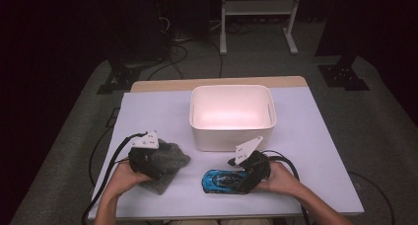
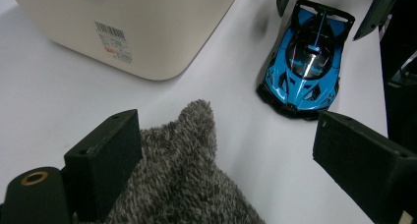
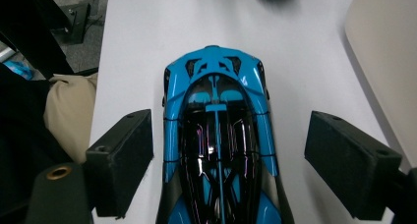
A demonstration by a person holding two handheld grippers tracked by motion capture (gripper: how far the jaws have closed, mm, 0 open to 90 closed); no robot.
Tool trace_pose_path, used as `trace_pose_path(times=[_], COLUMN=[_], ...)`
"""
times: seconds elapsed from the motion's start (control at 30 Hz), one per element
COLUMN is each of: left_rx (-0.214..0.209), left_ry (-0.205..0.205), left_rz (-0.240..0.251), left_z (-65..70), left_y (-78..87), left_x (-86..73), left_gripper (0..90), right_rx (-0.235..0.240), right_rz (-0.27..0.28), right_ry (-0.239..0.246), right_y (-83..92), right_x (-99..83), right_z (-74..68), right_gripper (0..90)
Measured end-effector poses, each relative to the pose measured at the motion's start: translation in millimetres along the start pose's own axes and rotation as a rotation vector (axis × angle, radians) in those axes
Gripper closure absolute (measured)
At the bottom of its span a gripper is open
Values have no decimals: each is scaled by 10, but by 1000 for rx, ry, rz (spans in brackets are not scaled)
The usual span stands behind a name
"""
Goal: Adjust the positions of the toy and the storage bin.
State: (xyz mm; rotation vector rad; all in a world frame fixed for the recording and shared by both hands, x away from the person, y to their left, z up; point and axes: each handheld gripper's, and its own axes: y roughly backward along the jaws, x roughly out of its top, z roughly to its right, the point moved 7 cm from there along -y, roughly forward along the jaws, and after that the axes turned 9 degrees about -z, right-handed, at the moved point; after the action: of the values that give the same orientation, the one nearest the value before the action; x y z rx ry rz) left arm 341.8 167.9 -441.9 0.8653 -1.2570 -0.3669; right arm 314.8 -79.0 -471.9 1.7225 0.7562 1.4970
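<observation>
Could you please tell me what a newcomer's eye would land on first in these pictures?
Probably the glossy blue and black toy sports car at the table's near edge, lying between the open fingers of the right gripper. Behind it stands an empty white plastic bin, and to its left a fuzzy grey cloth under the left gripper.

Black hand-held gripper, grey three-cornered plate, black cable.

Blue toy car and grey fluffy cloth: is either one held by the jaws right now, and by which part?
Neither is held. The right gripper straddles the blue toy car, jaws open beside its flanks. The left gripper is open over the grey fluffy cloth.
</observation>
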Motion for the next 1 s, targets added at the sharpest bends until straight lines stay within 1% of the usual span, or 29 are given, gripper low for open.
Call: trace_pose_path(times=[0.07, 0.13, 0.2, 0.33, 0.63, 0.7, 0.77, 0.87, 1.0], left_rx=[-1, -2, -4, -3, -4, -1, -2, -3, 0], left_ry=[-3, -1, -2, 0, 1, 0, 2, 2, 2], left_rz=[-2, -2, -6, -4, -7, -5, -5, -6, -8], left_z=[2, 1, 2, 6, 7, 6, 4, 6, 5], left_y=[0, -3, -7, -4, -11, -4, -1, -5, -6], left_x=[-2, -4, -5, -5, -13, -15, -19, -22, -26], left_gripper=[102, 102, 102, 102, 102, 103, 103, 103, 103], right_rx=[-9, -4, -17, -27, -40, -34, -34, -42, -38], right_rz=[-7, -6, -17, -3, -37, -39, -43, -61, -74], right_ry=[-2, -9, 0, 5, 2, -3, 5, 11, 5], right_y=[-22, -37, -57, -87, -180, -193, -214, -247, -295], right_x=[-29, -56, -77, -94, -144, -146, -147, -155, -168], right_z=[-3, -16, -31, -48, -33, -32, -29, -36, -42], right_gripper=[159, 159, 159, 159, 160, 159, 160, 162, 163])
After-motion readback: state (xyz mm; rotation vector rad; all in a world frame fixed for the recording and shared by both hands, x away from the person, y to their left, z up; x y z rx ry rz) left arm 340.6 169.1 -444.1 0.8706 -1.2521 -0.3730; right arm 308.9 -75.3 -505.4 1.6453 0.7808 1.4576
